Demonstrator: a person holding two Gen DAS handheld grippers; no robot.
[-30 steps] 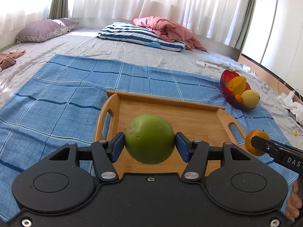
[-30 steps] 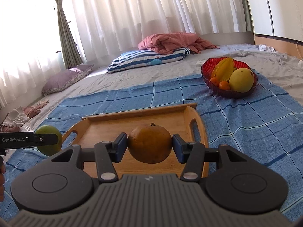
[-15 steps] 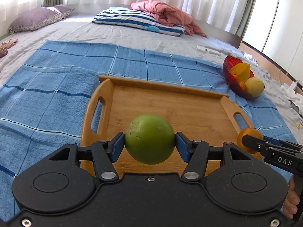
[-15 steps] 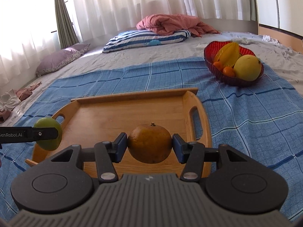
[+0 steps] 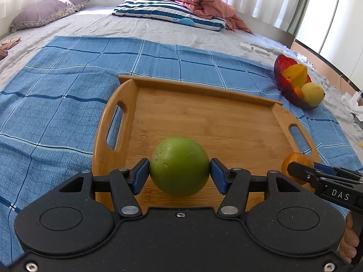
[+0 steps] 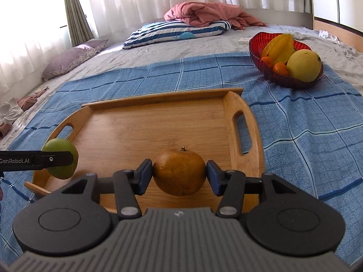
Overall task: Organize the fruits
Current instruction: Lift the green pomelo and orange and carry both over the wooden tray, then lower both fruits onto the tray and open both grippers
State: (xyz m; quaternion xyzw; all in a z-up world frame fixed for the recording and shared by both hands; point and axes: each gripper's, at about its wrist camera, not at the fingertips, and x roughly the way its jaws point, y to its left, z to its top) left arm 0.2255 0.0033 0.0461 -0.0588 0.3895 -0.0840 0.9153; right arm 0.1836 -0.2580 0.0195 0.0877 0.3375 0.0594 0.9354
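The left gripper (image 5: pixel 179 172) clamps a green fruit (image 5: pixel 179 166) and the right gripper (image 6: pixel 179 173) clamps a brownish orange (image 6: pixel 179 172). Both fruits hang directly above the near part of the bare wooden tray (image 5: pixel 204 117), so the way is downward.

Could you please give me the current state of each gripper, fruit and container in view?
left gripper: shut on the green fruit
right gripper: shut on the orange fruit
green fruit: held over the tray
orange fruit: held over the tray, stem up
wooden tray: flat on the blue cloth, nothing resting in it
red bowl: holds several fruits
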